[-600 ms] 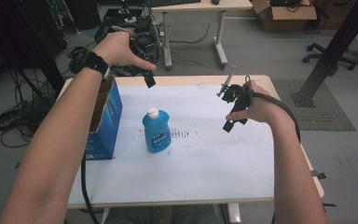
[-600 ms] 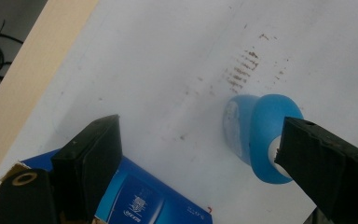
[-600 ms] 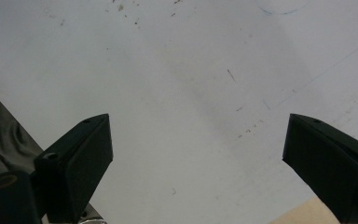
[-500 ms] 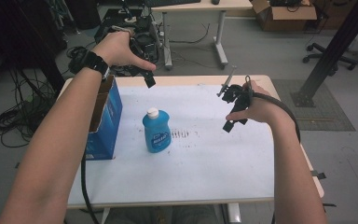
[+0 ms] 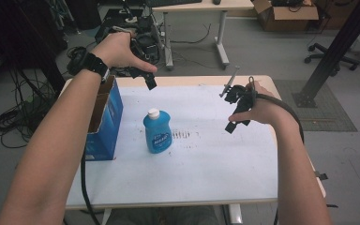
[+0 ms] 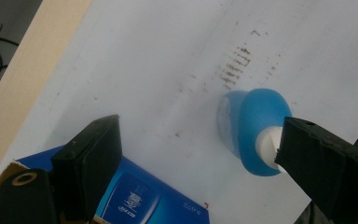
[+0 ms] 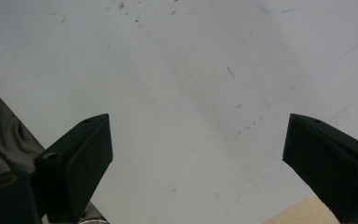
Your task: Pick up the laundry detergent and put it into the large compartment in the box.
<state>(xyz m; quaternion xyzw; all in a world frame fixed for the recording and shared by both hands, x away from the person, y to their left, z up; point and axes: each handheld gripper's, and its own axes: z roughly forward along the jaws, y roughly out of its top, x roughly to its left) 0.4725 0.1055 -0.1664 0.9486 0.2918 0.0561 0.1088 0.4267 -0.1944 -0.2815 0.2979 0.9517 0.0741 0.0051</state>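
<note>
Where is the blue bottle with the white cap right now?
In the high view, the blue plastic bottle with the white cap stands upright on the left half of the white table, just right of the open blue cardboard box and beside some brown smudges.

Blues on a white bench, black tools above

The bottle (image 5: 158,131) is translucent blue with a white cap and a darker blue label bearing pale lettering; the box (image 5: 104,123) is bright blue outside, brown cardboard inside, with a white emblem on one face. The bench (image 5: 201,159) has a white top, speckled with small brown marks in short rows, and a pale wood edge. The left tool (image 6: 200,154) and right tool (image 7: 196,154) are matt black, as is the wrist strap (image 5: 93,65)
</note>
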